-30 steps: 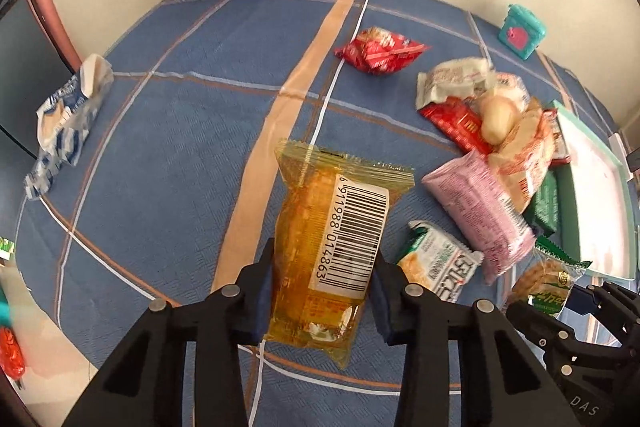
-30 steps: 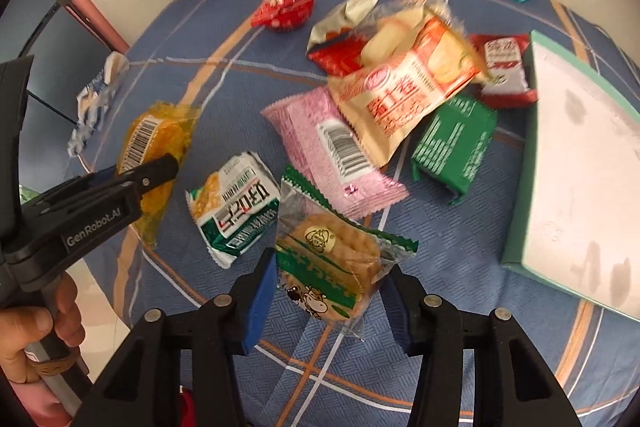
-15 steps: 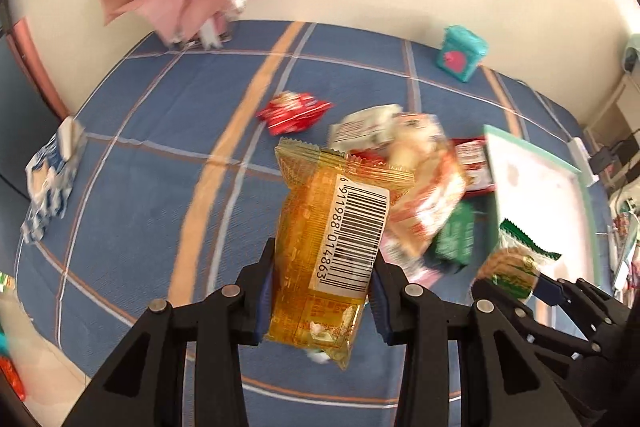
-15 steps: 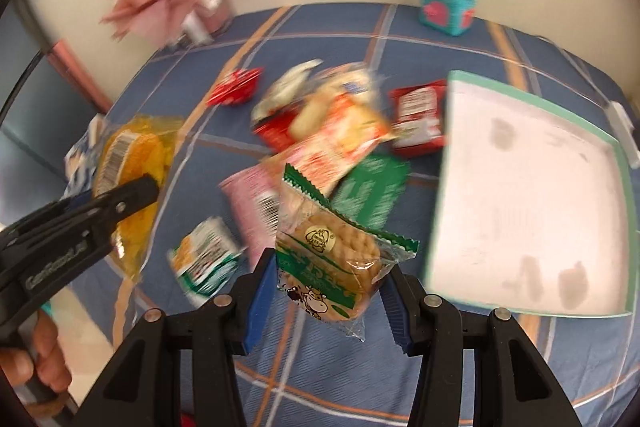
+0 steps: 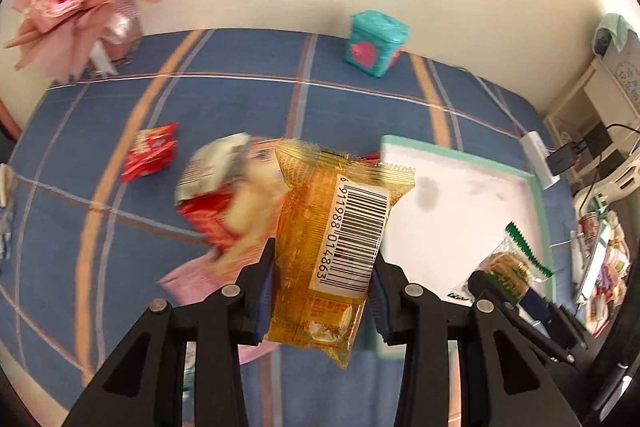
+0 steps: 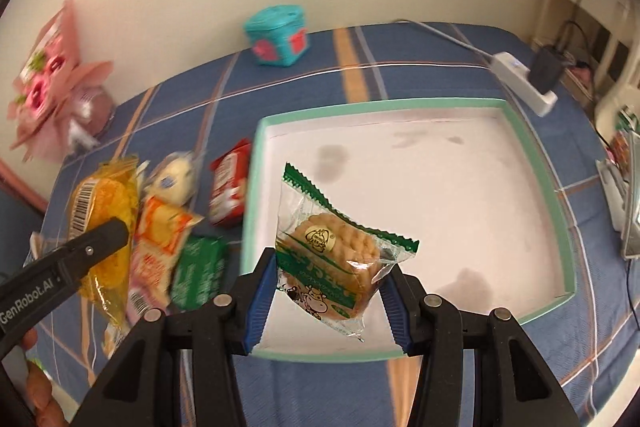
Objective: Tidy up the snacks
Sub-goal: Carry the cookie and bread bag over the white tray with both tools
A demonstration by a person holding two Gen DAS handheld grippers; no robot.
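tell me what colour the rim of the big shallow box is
Mint green, around a white inside; the box shows best in the right wrist view.

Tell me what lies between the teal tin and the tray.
Nothing: in the right wrist view, only bare blue plaid cloth runs from the teal tin to the tray's near rim. The snack pile sits off to the tray's left.

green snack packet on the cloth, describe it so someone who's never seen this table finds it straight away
Start at the shallow mint-rimmed tray on the blue striped tablecloth. Just off the tray's left edge lies a heap of snacks; the green packet is at its near end, beside an orange-and-white packet. It is the only solid dark green wrapper lying on the cloth.
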